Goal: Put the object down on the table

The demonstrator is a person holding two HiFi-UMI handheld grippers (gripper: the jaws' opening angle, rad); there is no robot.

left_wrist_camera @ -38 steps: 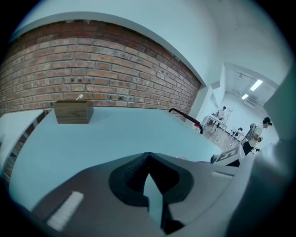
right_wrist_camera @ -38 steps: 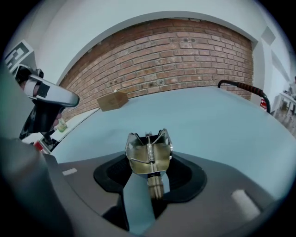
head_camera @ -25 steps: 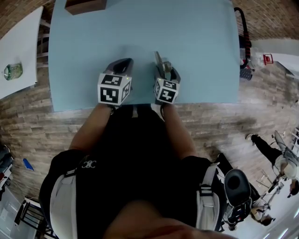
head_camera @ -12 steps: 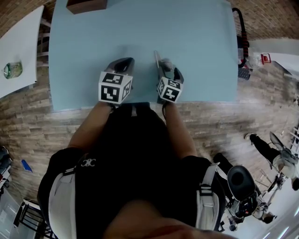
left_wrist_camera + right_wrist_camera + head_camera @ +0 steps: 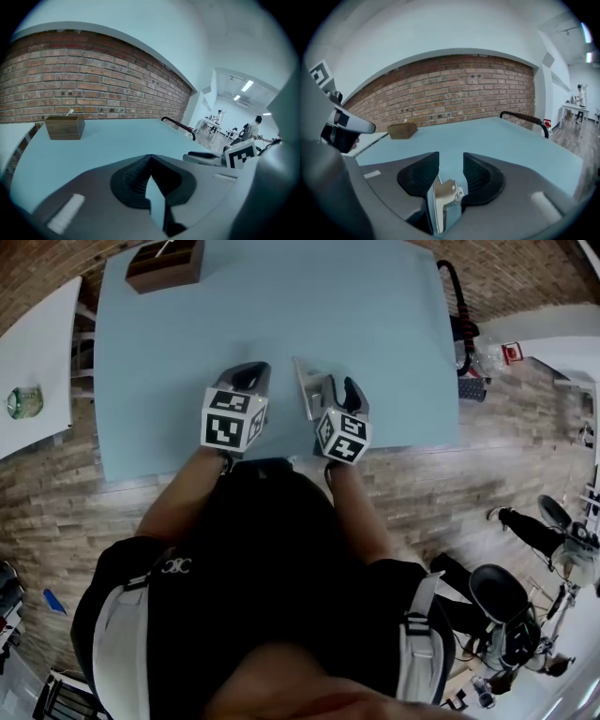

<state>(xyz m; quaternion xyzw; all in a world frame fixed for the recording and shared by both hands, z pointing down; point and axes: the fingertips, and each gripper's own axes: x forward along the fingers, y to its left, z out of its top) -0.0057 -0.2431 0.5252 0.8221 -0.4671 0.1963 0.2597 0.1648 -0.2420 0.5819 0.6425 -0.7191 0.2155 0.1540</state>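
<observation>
My right gripper's (image 5: 450, 161) jaws have just been closing, and they now stand about halfway in, pinching a flat metal piece (image 5: 440, 199) that sits upright between them: its plate lies against one pad and its small riveted bracket against the other. I judge this a real grip, because I see no gap on either side of the piece. My left gripper's (image 5: 150, 159) jaws are pressed together at the tips with nothing between them, so it has no part in the hold. From above, the metal piece sticks out ahead of my right jaws, tilted toward the left gripper and close beside it. It sits over the near edge of the blue table (image 5: 281, 306), a little right of the middle. I cannot see it touching the tabletop and judge that it hangs clear of it. The only other thing on the table is 1 wooden box (image 5: 166, 263) at the far left corner, well apart from both grippers. So the putting-down itself is not yet done, since the object is in my jaws and not on the table. What is left, as I judge it, is to lower the piece onto the open surface ahead, spread the right jaws and draw them back.
</observation>
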